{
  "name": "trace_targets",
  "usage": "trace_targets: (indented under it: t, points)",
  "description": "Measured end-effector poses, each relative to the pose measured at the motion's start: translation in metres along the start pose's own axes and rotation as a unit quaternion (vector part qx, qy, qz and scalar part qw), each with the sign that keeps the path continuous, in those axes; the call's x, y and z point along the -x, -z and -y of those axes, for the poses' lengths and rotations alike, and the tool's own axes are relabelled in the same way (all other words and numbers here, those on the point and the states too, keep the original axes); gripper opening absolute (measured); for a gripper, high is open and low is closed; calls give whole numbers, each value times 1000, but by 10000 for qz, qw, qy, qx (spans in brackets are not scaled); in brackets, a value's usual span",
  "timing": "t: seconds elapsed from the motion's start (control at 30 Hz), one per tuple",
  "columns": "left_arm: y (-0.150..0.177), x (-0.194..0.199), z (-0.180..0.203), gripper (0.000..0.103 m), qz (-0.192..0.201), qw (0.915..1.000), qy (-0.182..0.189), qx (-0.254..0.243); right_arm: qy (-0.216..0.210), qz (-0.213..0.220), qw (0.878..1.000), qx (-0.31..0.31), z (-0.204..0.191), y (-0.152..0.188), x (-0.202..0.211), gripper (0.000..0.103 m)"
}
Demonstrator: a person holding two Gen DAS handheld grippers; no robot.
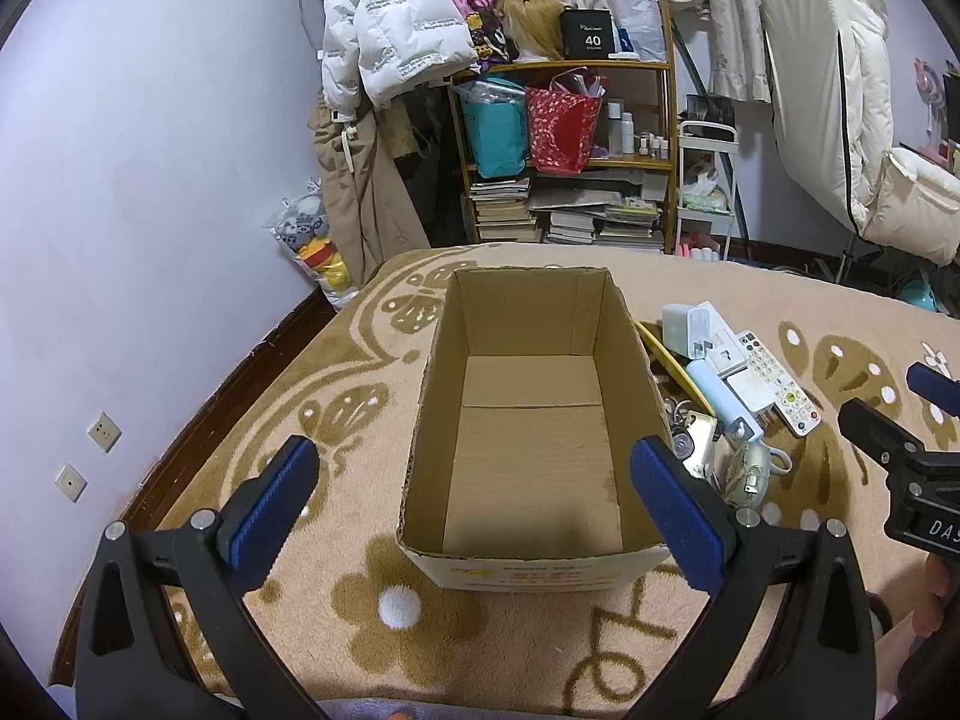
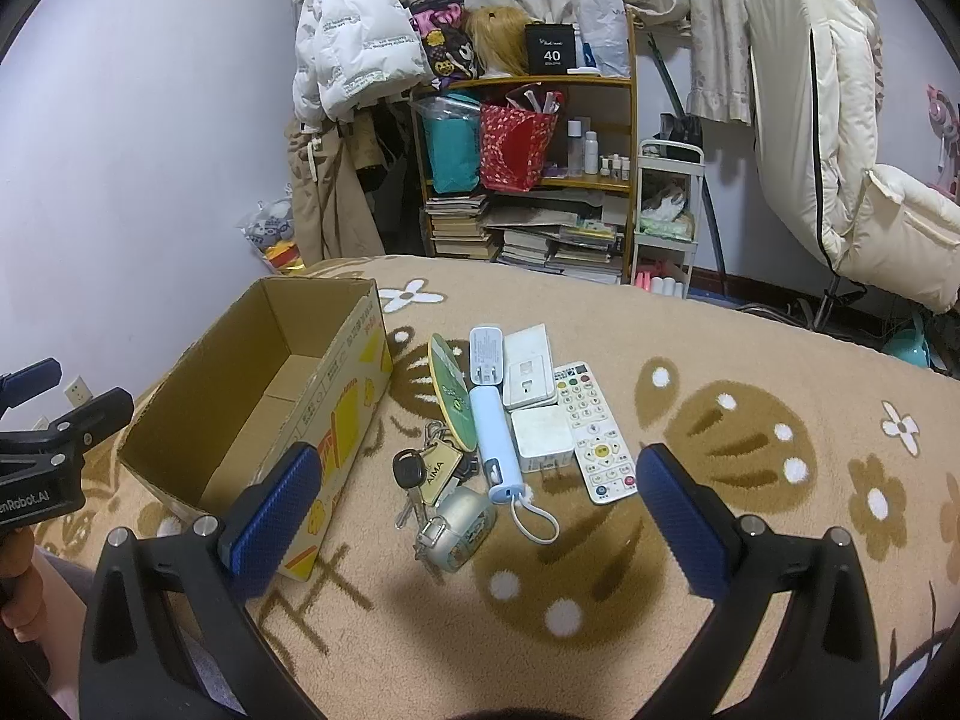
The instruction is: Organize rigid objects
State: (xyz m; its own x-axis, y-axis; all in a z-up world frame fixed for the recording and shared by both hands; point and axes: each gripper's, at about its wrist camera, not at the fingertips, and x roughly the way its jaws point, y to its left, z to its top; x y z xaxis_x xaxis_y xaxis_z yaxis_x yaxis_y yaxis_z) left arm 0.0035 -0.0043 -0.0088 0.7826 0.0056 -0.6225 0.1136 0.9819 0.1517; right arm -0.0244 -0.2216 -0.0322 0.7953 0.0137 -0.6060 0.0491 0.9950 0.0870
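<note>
An open, empty cardboard box (image 1: 528,420) (image 2: 252,396) sits on the beige flowered blanket. My left gripper (image 1: 480,498) hangs open above the box's near end, nothing between its fingers. Right of the box lies a cluster of small items: a white remote (image 2: 595,432), a white square charger (image 2: 542,437), a white flat adapter (image 2: 529,366), a light blue power bank (image 2: 495,447), a pale blue plug (image 2: 486,354), a green-yellow paddle (image 2: 451,393), a bunch of keys (image 2: 427,471) and a silver tape-like case (image 2: 459,525). My right gripper (image 2: 480,516) is open just above the cluster's near edge.
The blanket (image 2: 750,480) stretches bare to the right of the items. A bookshelf (image 2: 528,180) with bags and books, hanging coats, and a white trolley (image 2: 666,210) stand beyond the bed. A purple wall (image 1: 150,180) lies to the left.
</note>
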Motion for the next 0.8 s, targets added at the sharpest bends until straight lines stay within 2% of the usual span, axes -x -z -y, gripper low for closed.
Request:
trace_targets:
  t: [0.8]
  points:
    - [2,0,2,103,-2,10000,3,-12,3,-2,10000,3,0,0,0,103]
